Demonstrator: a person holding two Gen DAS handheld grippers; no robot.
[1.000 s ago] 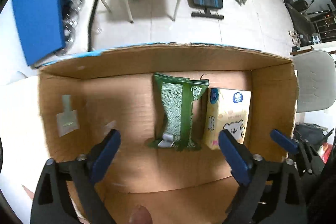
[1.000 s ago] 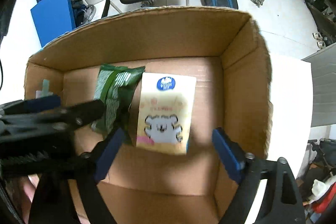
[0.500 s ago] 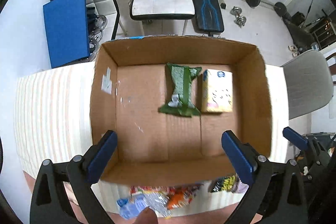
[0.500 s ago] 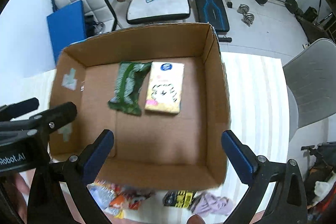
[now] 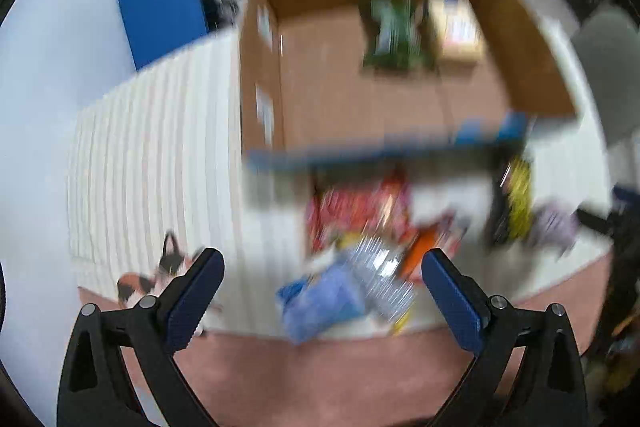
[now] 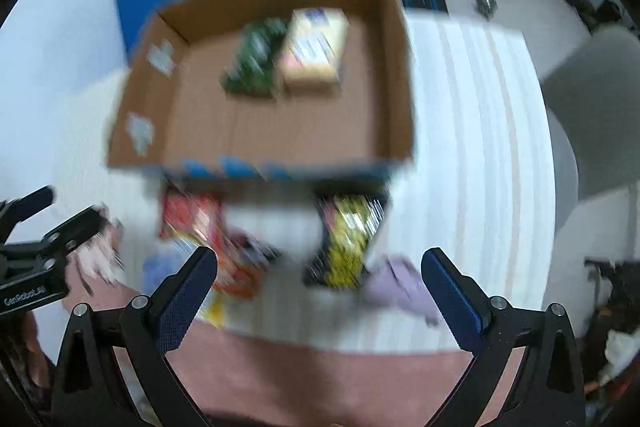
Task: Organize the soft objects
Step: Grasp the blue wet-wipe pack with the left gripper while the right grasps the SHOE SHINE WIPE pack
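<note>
- Both tongs are wide open and holding nothing: the left gripper [image 5: 320, 283] and the right gripper [image 6: 320, 279] hover over the near edge of the table, well apart from the goods.
- Biggest thing around is the white ribbed table mat [image 6: 472, 131], with the open brown cardboard box [image 6: 396, 67] sitting on it, further from me.
- Inside the box, side by side near the far wall: a green crinkly packet [image 6: 254, 67] and a pale yellow soft tissue pack [image 6: 314, 53]. Both have their long axes running away from me.
- Between the box and the grippers is the loose pile still to sort. Everything's motion-blurred, so take the details lightly.
- Red snack bag [image 5: 356, 207] and a blue-and-silver foil pouch [image 5: 340, 295] lie straight ahead of the left gripper, the pouch nearly between its fingers.
- Black-and-yellow packet [image 6: 346, 239] lies ahead of the right gripper, long axis pointing toward the box, with a small lilac cloth [image 6: 400, 283] just beside it, near the right finger.
- My guess: each hand takes what's in front of it, with the left nearer the pouch and the right nearer the lilac cloth.
</note>
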